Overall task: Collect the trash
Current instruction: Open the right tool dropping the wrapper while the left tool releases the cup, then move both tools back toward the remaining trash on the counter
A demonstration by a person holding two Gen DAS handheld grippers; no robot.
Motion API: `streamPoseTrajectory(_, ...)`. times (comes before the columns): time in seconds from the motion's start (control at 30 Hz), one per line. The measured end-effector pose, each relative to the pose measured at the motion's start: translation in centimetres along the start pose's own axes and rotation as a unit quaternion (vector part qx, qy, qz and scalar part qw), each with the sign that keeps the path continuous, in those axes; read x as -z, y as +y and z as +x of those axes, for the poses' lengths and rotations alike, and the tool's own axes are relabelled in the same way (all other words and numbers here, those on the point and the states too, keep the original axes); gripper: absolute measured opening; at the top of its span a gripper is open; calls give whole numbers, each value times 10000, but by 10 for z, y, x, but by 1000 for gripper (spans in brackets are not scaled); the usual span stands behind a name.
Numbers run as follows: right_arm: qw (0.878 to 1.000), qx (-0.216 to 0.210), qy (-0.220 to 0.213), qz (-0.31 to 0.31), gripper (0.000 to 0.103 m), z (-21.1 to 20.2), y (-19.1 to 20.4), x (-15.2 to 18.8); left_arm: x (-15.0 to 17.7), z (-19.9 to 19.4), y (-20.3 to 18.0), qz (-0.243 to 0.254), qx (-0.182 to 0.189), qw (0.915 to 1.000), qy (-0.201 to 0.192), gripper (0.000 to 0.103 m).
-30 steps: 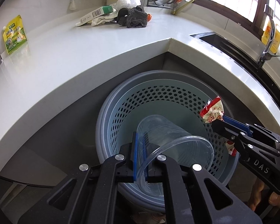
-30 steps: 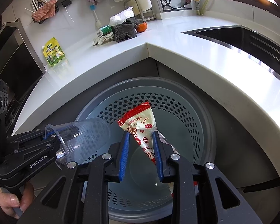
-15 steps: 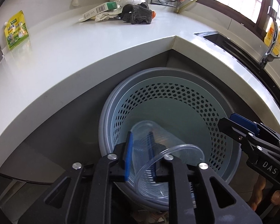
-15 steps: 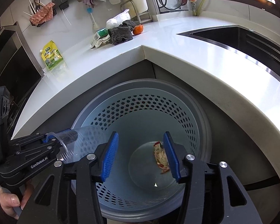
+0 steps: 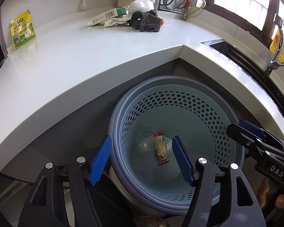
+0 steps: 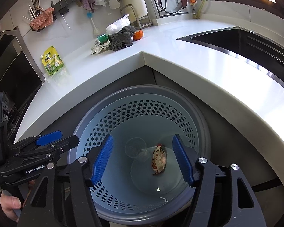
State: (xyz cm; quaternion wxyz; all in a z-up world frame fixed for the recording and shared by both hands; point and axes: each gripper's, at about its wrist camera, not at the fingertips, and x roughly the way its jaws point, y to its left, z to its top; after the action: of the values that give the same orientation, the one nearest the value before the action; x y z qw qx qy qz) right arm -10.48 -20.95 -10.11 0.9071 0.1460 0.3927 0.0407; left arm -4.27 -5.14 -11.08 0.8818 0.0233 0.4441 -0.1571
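Left wrist view: left gripper (image 5: 142, 158) hangs over the perforated blue-grey bin (image 5: 214, 113), jaws spread wide w/ nothing between them. At the bin's bottom lie 2 trash items: a clear plastic cup (image 5: 144, 140) on its side and a red-and-white snack wrapper (image 5: 161, 150), touching or just beside each other. Right gripper (image 5: 242, 130) reaches in from the right edge over the bin's rim; its blue pads show but from this angle can't tell how far apart they are. Bin sits tucked in the inner corner of the white L-shaped counter (image 5: 66, 66). At the back of the counter: a dark cloth (image 5: 145, 21), a long box w/ barcode (image 5: 108, 16), a white plastic bag (image 5: 141, 4). A yellow-green pouch (image 5: 22, 32) leans on the wall at left. Sink (image 5: 236, 54) and faucet at right.

Right wrist view: right gripper (image 6: 143, 158) also above the bin (image 6: 189, 117), jaws released, wide apart, empty. Cup (image 6: 135, 148) and wrapper (image 6: 159, 158) rest on the bin floor, side by side. Left gripper (image 6: 66, 138) comes in from the lower left, near the rim. On the counter (image 6: 198, 60): cloth (image 6: 121, 38), an orange fruit (image 6: 137, 35) just beside it, pouch (image 6: 52, 60) by the wall. Utensil rail (image 6: 72, 1) on the wall above
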Motion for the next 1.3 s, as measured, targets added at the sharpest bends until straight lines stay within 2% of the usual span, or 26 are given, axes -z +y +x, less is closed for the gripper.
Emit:
streamPoseTrajectory(0.33,9999,-87,-144,-24,67,-7,4,-2,-5,-12,6,-106,-7,9998,-196,77)
streamPoseTrajectory(0.6,9991,-134,-402,-33,71,-16,8,-8,-15,-27,19,-269,-90,9984,-482,88)
streamPoseTrajectory(0.77,9985,-99,-533,-70,74,-19,11,-15,-26,-36,26,-311,-171,9970,-691,91)
streamPoseTrajectory(1.0,9972,-60,-736,-116,74,-18,16,-31,-50,-46,34,-325,-381,9937,-999,97)
streamPoseTrajectory(1.3,9945,-72,-1005,-281,77,-10,22,-72,-87,-45,50,-397,-536,9890,-1323,97)
